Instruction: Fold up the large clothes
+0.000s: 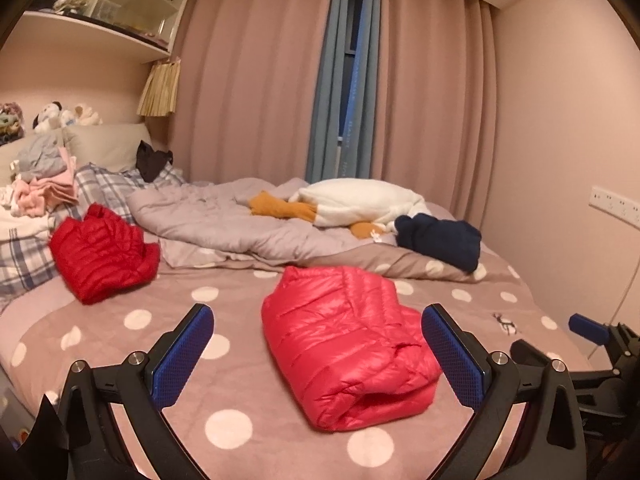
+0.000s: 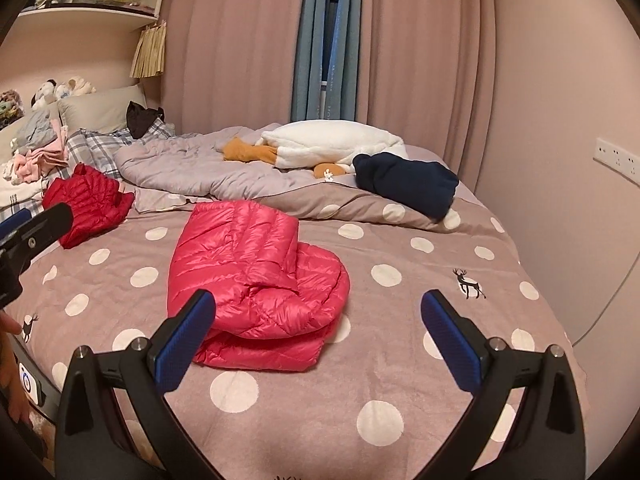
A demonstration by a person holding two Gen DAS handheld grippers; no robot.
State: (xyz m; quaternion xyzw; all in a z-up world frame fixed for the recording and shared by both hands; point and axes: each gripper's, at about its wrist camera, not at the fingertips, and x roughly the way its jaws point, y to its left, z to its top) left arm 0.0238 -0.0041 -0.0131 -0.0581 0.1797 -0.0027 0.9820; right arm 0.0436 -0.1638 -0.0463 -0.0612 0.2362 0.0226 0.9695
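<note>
Two claws, both with fingers wide apart and gripping nothing, hover over the bed.

Left wrist view first. The left claw [image 1: 318, 354] frames the pink down jacket [image 1: 346, 350], which lies folded into a thick bundle on the spotted bedspread [image 1: 228, 426], partly between the fingers and nearer the right one. Its rolled, doubled edge faces the claw, so I judge this fold is as good as finished and the claw is held off to let it settle. Ahead and to the left of the claw sits a red down jacket [image 1: 102, 254], bunched against the plaid pillow [image 1: 24, 264]; it looks only roughly folded. Far ahead to the right, a navy garment [image 1: 440, 240] rests on the rumpled grey quilt [image 1: 224, 220]. At the right edge the right claw's blue tip pokes in, apart from the bundle.

Now the right wrist view. The right claw [image 2: 318, 344] has the pink jacket ahead and left, its near corner just beside the left finger [image 2: 188, 344]. Bare bedspread fills the space between the fingers and off to the right, running to the mattress edge near the wall [image 2: 560, 160]. That is the open room. Leftward it is tighter: the left claw's tip and the red jacket crowd that side. Puffy, slippery fabric like this may spring open if nudged.
</note>
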